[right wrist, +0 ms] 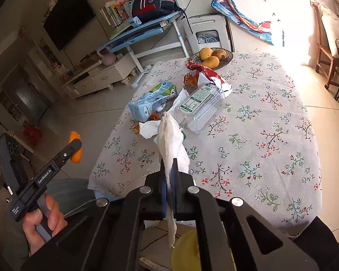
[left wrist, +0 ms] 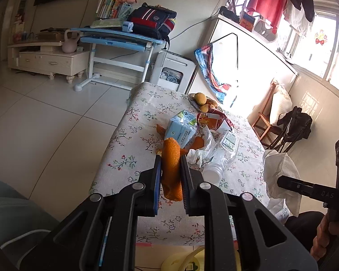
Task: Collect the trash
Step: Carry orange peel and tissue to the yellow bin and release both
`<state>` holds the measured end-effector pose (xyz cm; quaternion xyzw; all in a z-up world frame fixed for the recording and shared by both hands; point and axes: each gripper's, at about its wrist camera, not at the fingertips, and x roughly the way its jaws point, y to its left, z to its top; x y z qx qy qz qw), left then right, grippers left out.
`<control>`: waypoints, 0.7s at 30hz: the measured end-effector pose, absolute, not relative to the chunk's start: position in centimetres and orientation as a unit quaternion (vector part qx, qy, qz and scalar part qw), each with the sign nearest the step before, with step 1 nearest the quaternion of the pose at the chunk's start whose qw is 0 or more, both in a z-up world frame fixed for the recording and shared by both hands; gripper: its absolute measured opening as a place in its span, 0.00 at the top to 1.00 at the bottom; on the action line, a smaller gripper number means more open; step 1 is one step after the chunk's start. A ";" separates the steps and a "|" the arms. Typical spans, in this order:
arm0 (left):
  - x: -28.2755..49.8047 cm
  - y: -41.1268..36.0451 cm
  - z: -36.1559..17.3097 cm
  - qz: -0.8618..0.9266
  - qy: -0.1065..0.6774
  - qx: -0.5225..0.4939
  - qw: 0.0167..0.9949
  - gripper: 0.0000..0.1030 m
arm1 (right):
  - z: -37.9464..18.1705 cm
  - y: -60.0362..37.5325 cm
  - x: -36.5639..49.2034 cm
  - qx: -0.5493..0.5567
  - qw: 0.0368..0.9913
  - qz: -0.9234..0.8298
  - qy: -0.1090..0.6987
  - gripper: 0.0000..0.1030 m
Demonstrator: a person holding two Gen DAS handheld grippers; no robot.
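Both grippers carrying trash off the table

Left gripper is pinching orange peel, right gripper is clamping a tissue at frame centre (presumably bin-bound)

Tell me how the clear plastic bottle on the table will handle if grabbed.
The bottle looks empty, so probably light. It lies on its side, so a nudge may slide or roll it. Its thin clear walls would likely dent under the pads.

Pale tiled floor; blue desk at 11 o'clock, TV on the white wall, low cabinet. Bright window at 2, wooden chair beneath.
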<state>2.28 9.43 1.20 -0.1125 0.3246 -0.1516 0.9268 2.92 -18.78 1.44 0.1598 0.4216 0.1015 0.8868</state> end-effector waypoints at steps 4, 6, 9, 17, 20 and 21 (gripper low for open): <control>1.5 8.3 1.4 -0.176 0.324 -0.104 0.924 0.85 | 1.0 -19.5 1.9 0.180 0.888 0.125 0.405 0.96; 1.2 7.5 1.2 -0.186 0.330 -0.096 0.921 0.85 | 0.6 -19.9 1.2 0.188 0.887 0.137 0.398 0.96; 0.9 6.6 0.7 -0.201 0.341 -0.091 0.914 0.85 | 0.3 -20.5 0.1 0.199 0.886 0.160 0.387 0.96; -0.3 5.1 -1.4 -0.252 0.371 -0.113 0.886 0.85 | -1.7 -21.4 -3.4 0.196 0.878 0.202 0.387 0.96; -1.2 4.5 -2.2 -0.272 0.380 -0.122 0.876 0.85 | -3.4 -21.1 -4.8 0.204 0.867 0.216 0.400 0.96; -1.5 4.4 -2.4 -0.275 0.382 -0.124 0.874 0.85 | -4.0 -20.9 -5.2 0.206 0.862 0.221 0.407 0.96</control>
